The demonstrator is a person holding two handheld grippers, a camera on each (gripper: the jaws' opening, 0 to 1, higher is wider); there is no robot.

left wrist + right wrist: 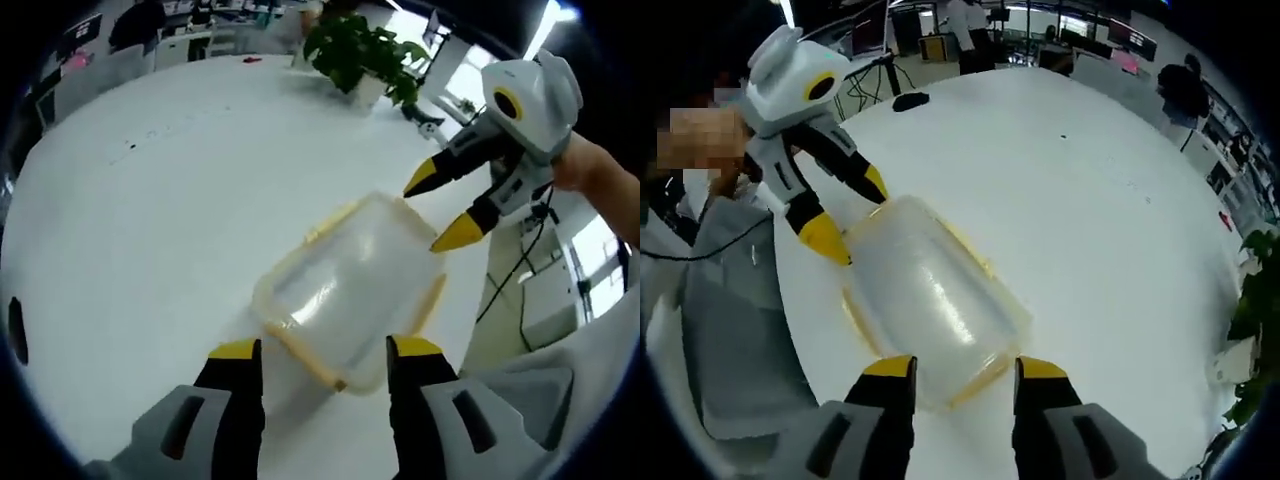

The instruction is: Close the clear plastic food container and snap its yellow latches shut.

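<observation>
A clear plastic food container (345,290) with its lid on lies on the white table (150,200). Yellow latches (331,224) stick out along its sides. In the left gripper view, my left gripper (325,350) is open, its yellow-tipped jaws flanking the container's near end. My right gripper (428,217) comes in from the right, open, with its tips at the far end. In the right gripper view, the right gripper (965,368) straddles one end of the container (925,295), and the left gripper (855,222) stands open at the other end. A latch (975,255) flares outward.
A potted plant (360,50) stands at the table's far edge. The table's edge runs close beside the container, with a cable (525,260) hanging past it. A hand (590,170) holds the right gripper. A small black object (910,100) lies on the table. A grey sleeve (730,320) is near.
</observation>
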